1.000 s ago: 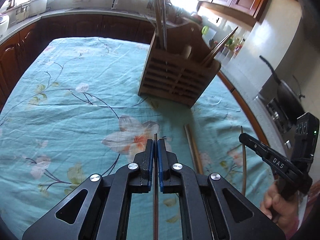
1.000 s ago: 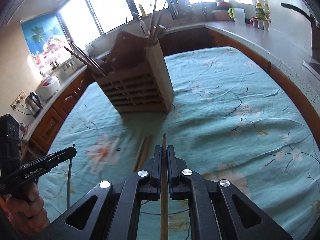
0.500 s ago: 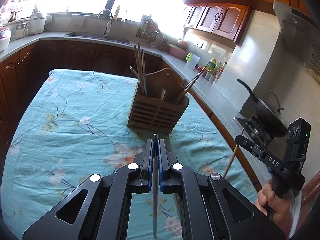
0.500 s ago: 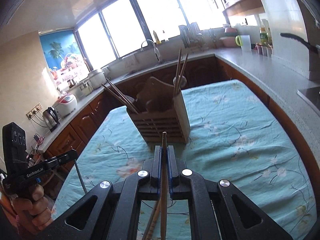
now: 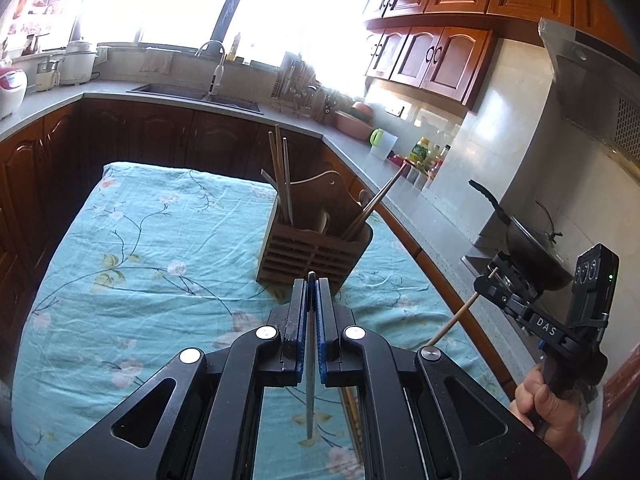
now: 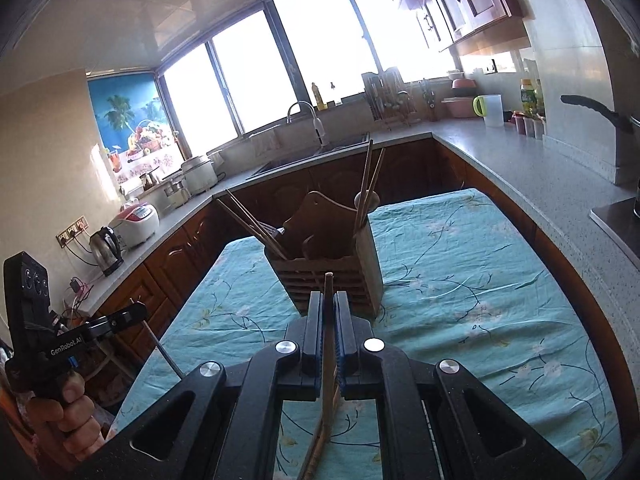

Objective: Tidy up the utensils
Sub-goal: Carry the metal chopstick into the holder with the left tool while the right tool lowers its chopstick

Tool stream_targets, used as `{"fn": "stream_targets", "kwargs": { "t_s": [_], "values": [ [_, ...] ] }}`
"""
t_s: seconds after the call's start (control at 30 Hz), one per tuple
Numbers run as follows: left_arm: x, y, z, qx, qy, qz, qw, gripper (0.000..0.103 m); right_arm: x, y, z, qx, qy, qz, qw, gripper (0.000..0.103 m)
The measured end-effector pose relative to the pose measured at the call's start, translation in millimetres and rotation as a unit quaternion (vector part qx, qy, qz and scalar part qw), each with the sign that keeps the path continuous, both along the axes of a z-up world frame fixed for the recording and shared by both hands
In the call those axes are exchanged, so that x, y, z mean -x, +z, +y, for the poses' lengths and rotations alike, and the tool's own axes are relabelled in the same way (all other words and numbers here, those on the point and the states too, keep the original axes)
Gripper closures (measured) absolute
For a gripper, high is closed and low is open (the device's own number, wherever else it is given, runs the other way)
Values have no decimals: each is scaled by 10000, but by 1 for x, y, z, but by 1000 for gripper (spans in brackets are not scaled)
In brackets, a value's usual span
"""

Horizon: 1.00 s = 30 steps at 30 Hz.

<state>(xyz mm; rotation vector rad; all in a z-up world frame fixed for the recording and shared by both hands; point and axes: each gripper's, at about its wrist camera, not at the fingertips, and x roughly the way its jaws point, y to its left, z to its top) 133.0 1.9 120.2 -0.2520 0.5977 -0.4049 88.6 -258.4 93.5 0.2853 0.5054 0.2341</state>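
A slatted wooden utensil holder (image 5: 316,248) stands on the table with several chopsticks and a spoon in it; it also shows in the right wrist view (image 6: 332,276). My left gripper (image 5: 311,280) is shut on a thin grey metal chopstick (image 5: 310,380), raised above the table short of the holder. My right gripper (image 6: 329,298) is shut on a wooden chopstick (image 6: 329,340), also raised, short of the holder. The right gripper shows in the left wrist view (image 5: 496,276) with its chopstick (image 5: 456,318). The left gripper shows in the right wrist view (image 6: 136,312).
The table wears a teal floral cloth (image 5: 152,248). More wooden chopsticks (image 6: 316,452) lie on the cloth below my right gripper. Counters run around the table, with a sink (image 5: 200,94), a wok on the stove (image 5: 528,248), a kettle (image 6: 105,250) and rice cookers.
Both grippers have lifted up and back from the table, each with its chopstick. The holder now looks farther away and lower in both views.
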Motion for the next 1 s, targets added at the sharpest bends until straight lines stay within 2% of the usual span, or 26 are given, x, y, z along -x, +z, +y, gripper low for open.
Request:
{"fn": "stream_targets", "kwargs": {
  "t_s": [0.5,1.0],
  "values": [
    [-13,19,-4,-72,93,-312,9994,100,-6,16,-5,43,-61,-211,9997,98],
    [-49,47,-24,-165,90,-647,9977,100,-30,35,-11,80,-105,-439,9989,98]
  ]
}}
